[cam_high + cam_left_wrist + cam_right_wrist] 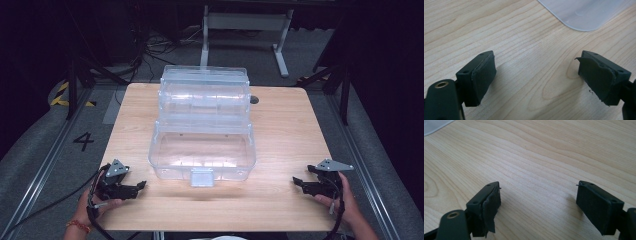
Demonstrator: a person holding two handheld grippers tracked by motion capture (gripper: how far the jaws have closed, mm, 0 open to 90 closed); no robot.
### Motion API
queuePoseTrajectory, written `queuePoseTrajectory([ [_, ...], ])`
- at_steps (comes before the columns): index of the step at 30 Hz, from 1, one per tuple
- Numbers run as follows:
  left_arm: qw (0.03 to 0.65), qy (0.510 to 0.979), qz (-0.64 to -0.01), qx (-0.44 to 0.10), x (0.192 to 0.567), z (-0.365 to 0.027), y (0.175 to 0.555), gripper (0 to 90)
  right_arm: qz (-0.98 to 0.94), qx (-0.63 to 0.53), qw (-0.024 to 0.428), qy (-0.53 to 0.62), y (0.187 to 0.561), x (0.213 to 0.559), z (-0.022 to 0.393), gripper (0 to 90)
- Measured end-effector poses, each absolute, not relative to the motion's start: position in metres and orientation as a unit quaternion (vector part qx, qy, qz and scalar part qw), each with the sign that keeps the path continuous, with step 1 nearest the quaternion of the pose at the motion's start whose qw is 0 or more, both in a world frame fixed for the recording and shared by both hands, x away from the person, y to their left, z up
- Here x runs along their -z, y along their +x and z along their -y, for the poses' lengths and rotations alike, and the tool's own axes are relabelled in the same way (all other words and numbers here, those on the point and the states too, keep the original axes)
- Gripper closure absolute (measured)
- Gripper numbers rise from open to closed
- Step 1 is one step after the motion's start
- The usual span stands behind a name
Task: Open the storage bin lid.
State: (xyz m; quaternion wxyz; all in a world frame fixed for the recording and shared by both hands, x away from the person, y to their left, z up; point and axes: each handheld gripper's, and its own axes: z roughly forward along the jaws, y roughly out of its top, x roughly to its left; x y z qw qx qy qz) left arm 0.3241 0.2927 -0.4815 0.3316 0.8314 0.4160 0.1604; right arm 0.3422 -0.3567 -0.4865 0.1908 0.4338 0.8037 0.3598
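Clear plastic storage box (pixel 202 125) stands open at the middle of the wooden table (pixel 285 150), with your two grippers set to either side of its near end. Its lid is swung back and stands behind the lower tub, toward the far edge of the table. A small latch tab (pixel 202 177) projects from the near wall of the tub, facing you.

Your left gripper (pixel 135 187) lies on the table near the left front corner, held in your left hand (pixel 100 202). It points toward the box and stays apart from it. In the left gripper view, the jaws of the left gripper (pixel 536 75) stand wide apart with bare wood grain between them. Neither pad (pixel 484 77) presses on anything. A rounded corner of the clear plastic (pixel 584 13) shows ahead of the jaws, at the top of that view, well clear of the pads.

Your right gripper (pixel 300 184) lies near the right front corner, held in your right hand (pixel 345 202), and points inward toward the box, with a wide strip of table between. In the right gripper view, the jaws of the right gripper (pixel 537 200) are likewise spread wide over bare table, and they hold nothing. The rubber facing of one pad (pixel 490 212) looks torn and partly peeled at its edge.

A dark cable (pixel 55 200) trails from the left gripper off the table's left side.
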Motion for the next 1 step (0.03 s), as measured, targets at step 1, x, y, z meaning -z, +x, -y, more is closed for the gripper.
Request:
queuePoseTrajectory([
  [1, 0.332, 0.831, -0.416, -0.16, 0.4815, -0.2927, 0.3241, 15.0, -0.804, -0.36, 0.191, 0.434, 0.3422, 0.4865, 0.3568, 19.9],
])
